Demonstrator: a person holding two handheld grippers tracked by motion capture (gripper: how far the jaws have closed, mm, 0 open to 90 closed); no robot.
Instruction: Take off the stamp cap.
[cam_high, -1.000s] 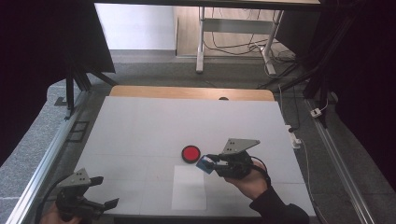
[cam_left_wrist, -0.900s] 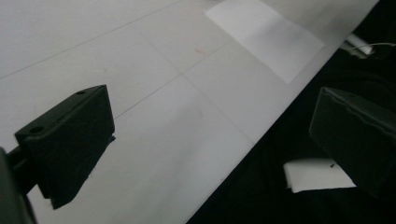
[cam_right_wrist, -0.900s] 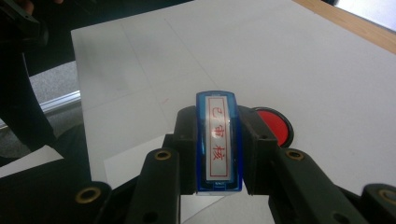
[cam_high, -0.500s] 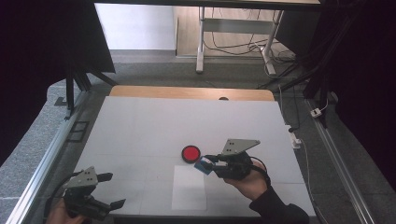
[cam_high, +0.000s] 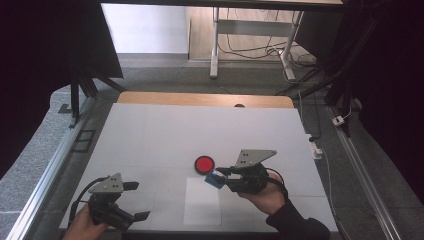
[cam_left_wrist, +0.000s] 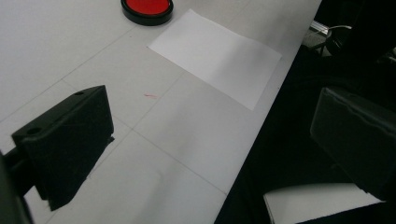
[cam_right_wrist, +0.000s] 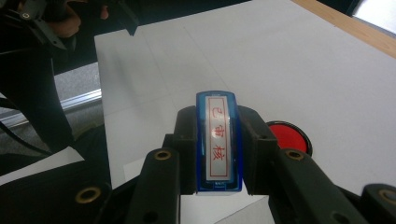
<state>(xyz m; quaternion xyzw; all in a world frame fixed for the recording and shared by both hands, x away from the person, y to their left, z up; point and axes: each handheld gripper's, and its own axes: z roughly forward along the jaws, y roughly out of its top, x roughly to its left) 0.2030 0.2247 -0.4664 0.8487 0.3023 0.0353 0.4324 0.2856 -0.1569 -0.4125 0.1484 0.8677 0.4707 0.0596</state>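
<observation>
Right gripper view: jaws hide the blue stamp's (cam_right_wrist: 218, 140) sides.

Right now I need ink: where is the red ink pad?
High view: the ink pad sits mid-table, just beyond the paper sheet, left of the right gripper holding the stamp.

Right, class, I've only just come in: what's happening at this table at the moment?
A person at a white table holds a gripper in each hand. The right gripper is shut on a blue stamp with red characters on its label, held just above the table beside a round red ink pad and over the far end of a white sheet of paper. The left gripper hangs near the table's near left corner, jaws open and holding nothing.
</observation>
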